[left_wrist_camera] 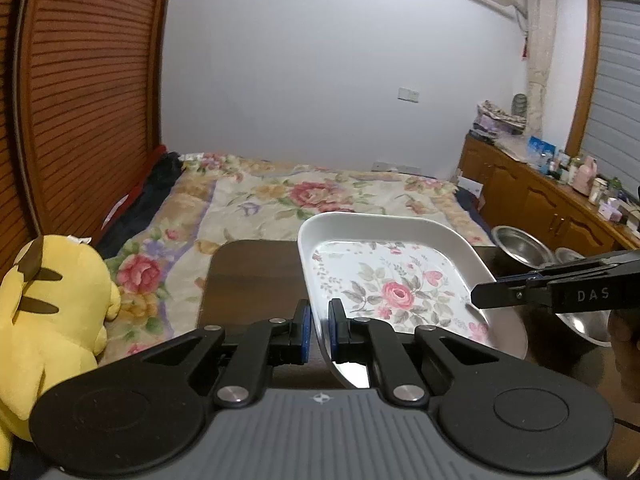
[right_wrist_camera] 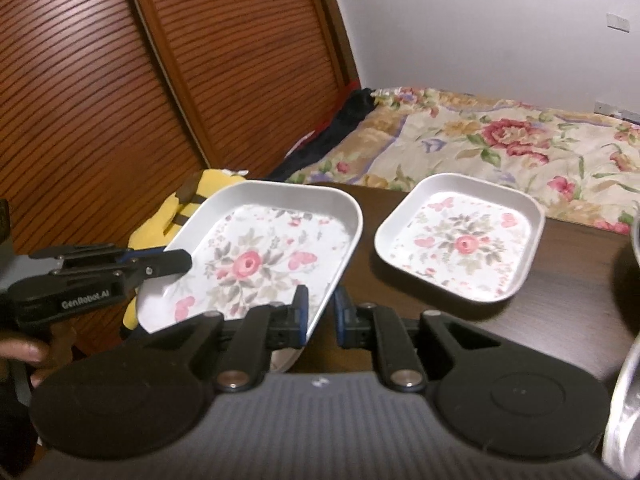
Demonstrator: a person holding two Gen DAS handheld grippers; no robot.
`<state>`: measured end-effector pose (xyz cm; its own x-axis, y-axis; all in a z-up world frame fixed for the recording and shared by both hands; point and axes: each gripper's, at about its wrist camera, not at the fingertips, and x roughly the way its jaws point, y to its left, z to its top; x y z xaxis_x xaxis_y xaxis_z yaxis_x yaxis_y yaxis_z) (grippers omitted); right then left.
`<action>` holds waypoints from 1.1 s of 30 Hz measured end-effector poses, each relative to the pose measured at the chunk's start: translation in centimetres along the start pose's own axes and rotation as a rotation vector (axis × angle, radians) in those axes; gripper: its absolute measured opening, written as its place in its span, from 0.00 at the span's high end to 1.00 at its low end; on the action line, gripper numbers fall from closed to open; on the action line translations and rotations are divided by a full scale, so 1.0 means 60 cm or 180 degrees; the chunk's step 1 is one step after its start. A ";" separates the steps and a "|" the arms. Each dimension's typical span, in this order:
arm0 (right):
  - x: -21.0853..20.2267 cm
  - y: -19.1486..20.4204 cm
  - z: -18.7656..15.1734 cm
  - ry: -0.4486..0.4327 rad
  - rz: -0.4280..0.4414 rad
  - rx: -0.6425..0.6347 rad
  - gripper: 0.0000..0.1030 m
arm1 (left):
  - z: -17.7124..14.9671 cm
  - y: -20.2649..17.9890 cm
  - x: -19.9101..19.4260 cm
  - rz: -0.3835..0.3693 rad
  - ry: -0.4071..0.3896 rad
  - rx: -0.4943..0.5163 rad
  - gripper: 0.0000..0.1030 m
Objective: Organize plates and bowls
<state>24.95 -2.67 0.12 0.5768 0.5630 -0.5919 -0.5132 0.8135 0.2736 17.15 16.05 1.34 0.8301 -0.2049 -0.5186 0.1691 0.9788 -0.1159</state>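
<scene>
A large white square plate (left_wrist_camera: 396, 276) with a rose pattern hangs tilted above the dark table (left_wrist_camera: 248, 280), held from both sides. My left gripper (left_wrist_camera: 319, 320) is shut on its left rim. My right gripper (right_wrist_camera: 321, 308) is shut on its right rim. Each gripper shows in the other's view: the right gripper (left_wrist_camera: 480, 298) at the plate's right edge, the left gripper (right_wrist_camera: 182, 264) at the large plate's (right_wrist_camera: 248, 248) left edge. A smaller plate (right_wrist_camera: 460, 240) with the same pattern lies flat on the table (right_wrist_camera: 560, 320) to the right.
Steel bowls (left_wrist_camera: 516, 244) stand at the table's right side, and one bowl (right_wrist_camera: 624, 400) is close by the right gripper. A yellow plush toy (left_wrist_camera: 48, 308) sits left of the table. A bed with a floral cover (left_wrist_camera: 280, 200) lies behind, and a cluttered wooden dresser (left_wrist_camera: 540, 200) lines the right wall.
</scene>
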 end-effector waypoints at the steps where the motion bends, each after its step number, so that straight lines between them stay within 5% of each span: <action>1: -0.010 -0.001 -0.002 -0.0025 -0.0005 0.0007 0.85 | -0.001 -0.007 -0.003 -0.0012 -0.0004 0.0016 0.90; 16: -0.110 -0.026 -0.073 -0.0125 -0.0109 0.0122 0.85 | -0.069 -0.077 -0.054 -0.0249 0.0086 -0.0109 0.90; 33: -0.148 -0.034 -0.168 -0.0042 -0.0071 0.0338 0.85 | -0.141 -0.115 -0.071 -0.0245 0.0270 -0.0080 0.90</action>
<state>14.44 -10.81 -2.81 0.5960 0.5459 -0.5889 -0.4304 0.8363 0.3397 7.97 10.08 -2.83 0.7670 -0.2803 -0.5771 0.2162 0.9598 -0.1788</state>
